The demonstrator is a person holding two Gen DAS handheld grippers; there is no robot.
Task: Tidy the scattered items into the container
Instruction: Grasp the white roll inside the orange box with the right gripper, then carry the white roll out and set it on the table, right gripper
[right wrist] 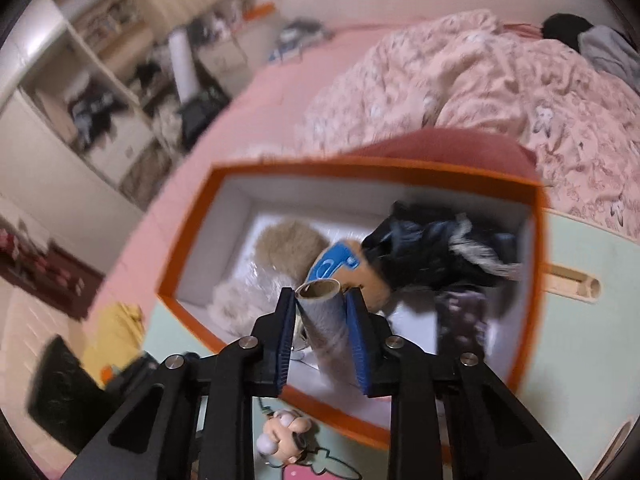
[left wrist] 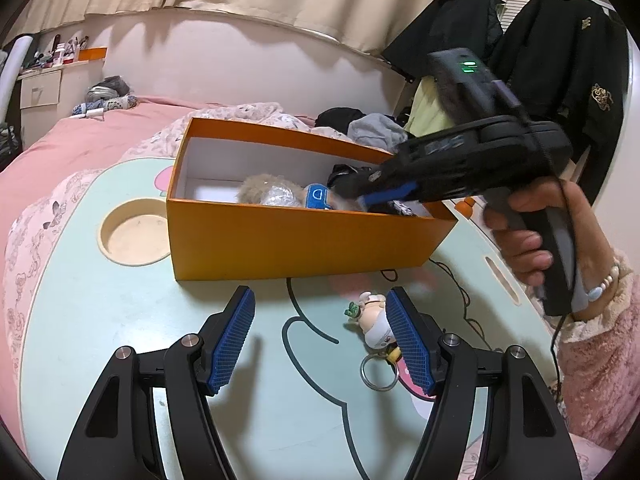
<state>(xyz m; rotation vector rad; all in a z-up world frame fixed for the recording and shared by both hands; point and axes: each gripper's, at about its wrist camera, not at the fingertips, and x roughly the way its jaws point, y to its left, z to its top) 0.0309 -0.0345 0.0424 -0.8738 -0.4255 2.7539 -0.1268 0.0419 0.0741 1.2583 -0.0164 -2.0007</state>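
One orange box (right wrist: 538, 248) sat at twelve o'clock from the right gripper (right wrist: 322, 300), which pinched one cardboard tube (right wrist: 322, 312); the left gripper (left wrist: 320, 320) stood spread.

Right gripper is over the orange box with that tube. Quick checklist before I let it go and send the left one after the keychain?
1. Grey cardboard tube clamped between the right gripper pads: ok.
2. Tube above the open orange cardboard box, not the table: ok.
3. Free space under the tube: cannot tell; a tan plush toy with a blue patch and dark cloth crowd that end.
4. Left gripper open and empty: ok.
5. Small cartoon-figure keychain lying on the pale green table just by the left gripper's right finger: ok.
6. Keychain centred between the fingers: not ok, it sits against one pad.
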